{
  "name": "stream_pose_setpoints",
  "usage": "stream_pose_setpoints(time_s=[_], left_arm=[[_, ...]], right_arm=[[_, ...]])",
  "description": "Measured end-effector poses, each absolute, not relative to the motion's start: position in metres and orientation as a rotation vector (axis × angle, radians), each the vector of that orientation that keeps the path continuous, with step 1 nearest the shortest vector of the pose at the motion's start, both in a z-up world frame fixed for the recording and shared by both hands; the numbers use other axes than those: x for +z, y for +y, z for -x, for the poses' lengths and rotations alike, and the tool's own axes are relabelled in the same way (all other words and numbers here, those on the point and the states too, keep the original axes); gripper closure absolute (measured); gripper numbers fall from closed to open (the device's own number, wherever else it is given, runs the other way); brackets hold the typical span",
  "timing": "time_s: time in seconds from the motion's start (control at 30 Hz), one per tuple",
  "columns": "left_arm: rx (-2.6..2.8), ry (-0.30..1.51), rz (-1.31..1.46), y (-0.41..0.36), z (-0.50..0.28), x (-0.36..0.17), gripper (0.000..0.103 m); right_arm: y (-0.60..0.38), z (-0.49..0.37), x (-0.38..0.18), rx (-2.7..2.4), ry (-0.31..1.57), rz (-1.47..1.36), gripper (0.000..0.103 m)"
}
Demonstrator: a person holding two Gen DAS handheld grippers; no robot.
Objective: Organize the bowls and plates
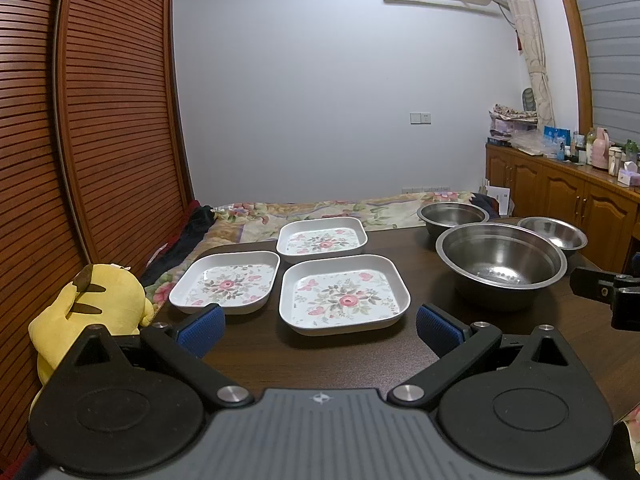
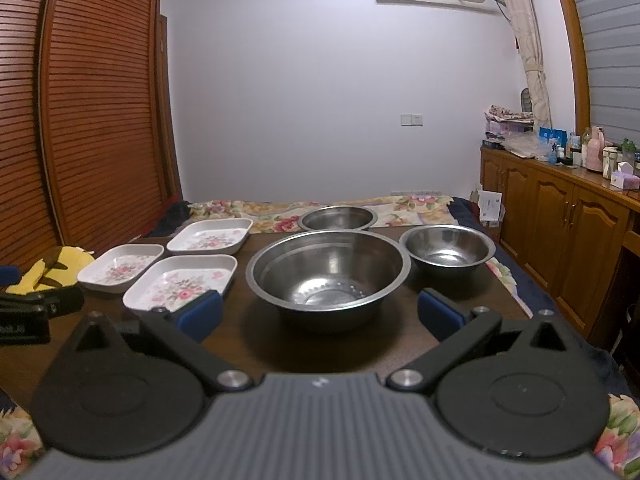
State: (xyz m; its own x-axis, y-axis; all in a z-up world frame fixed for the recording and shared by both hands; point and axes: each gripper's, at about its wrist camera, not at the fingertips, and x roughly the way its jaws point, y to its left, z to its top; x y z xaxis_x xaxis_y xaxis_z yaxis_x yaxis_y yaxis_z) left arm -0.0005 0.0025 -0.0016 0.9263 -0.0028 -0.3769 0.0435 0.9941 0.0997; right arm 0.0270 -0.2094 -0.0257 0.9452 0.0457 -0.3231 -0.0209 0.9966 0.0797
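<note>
Three empty square white floral plates (image 1: 344,294) ahead of wide-open, empty left gripper (image 1: 318,326), three empty round steel bowls (image 2: 328,272) ahead of wide-open, empty right gripper (image 2: 320,316), all on dark wooden table (image 1: 360,356), bedroom.

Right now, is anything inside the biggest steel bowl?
The biggest steel bowl looks empty: only bare metal with an embossed dotted ring on its floor. Its near inner wall is hidden by the rim. Both grippers hover open, short of it.
</note>
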Motion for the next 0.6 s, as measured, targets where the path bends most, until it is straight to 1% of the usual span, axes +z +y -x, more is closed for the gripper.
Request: stream_pose_setpoints(time_s=[0.6], left_arm=[[-0.025, 0.387, -0.106, 0.0031, -0.0001, -0.0016, 0.000]], right_arm=[[-0.2088, -0.0270, -0.0258, 0.038, 0.329, -0.073, 0.000]])
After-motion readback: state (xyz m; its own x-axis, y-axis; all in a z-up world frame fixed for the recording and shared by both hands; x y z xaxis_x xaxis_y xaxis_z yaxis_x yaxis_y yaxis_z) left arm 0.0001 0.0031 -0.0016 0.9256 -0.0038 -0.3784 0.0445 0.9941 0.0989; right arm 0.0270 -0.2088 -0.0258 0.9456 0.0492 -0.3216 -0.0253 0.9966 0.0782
